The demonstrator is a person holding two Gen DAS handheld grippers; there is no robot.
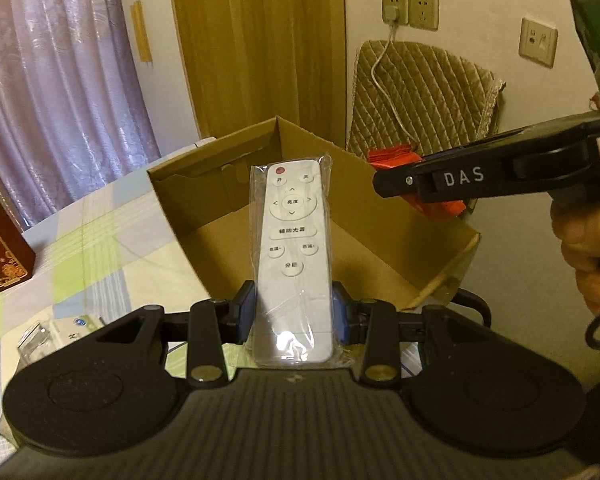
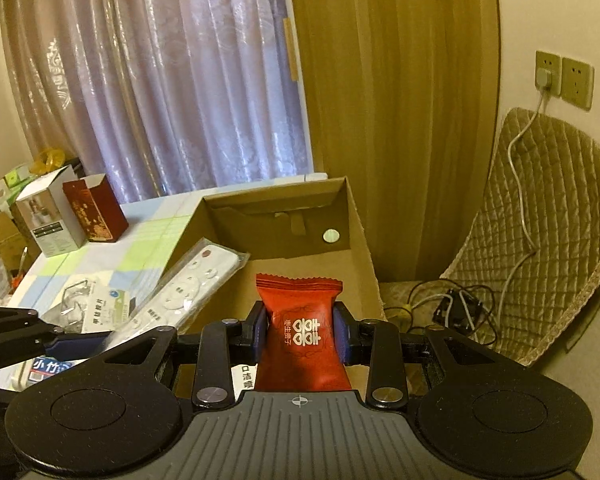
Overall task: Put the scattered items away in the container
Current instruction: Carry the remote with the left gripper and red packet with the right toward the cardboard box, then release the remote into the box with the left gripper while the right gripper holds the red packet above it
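**Two Grippers Carrying Remote and Candy Packet Over Cardboard Box**

The left gripper [image 1: 293,312] is clamping a white remote control [image 1: 292,256], sealed in clear plastic film, between its blue pads [image 1: 245,308]. The remote is pointing forward, its red button at the far end, and is hanging over the near edge of the open cardboard box [image 1: 380,208] that is sitting on the checked tablecloth [image 1: 100,248].

The right gripper [image 2: 300,334] is pinching a red candy packet [image 2: 300,320] printed with a white double-happiness sign; its crimped top edge is standing upright above the box's brown floor. In the left wrist view the same gripper is reaching in from the right, with a person's hand [image 1: 584,256] wrapping the handle and the red packet partly showing behind its black finger.

The box [image 2: 356,240] is looking nearly empty in both views, a round light disc [image 2: 331,236] showing on its far wall. On the cloth to the left, a dark red carton [image 2: 96,212] and a white carton [image 2: 46,216] are standing well apart from the box, while small packets in clear wrap [image 2: 96,304] are lying just beside its left wall. A quilted chair cushion [image 2: 540,232] is leaning by the wall behind, under a charger cable.
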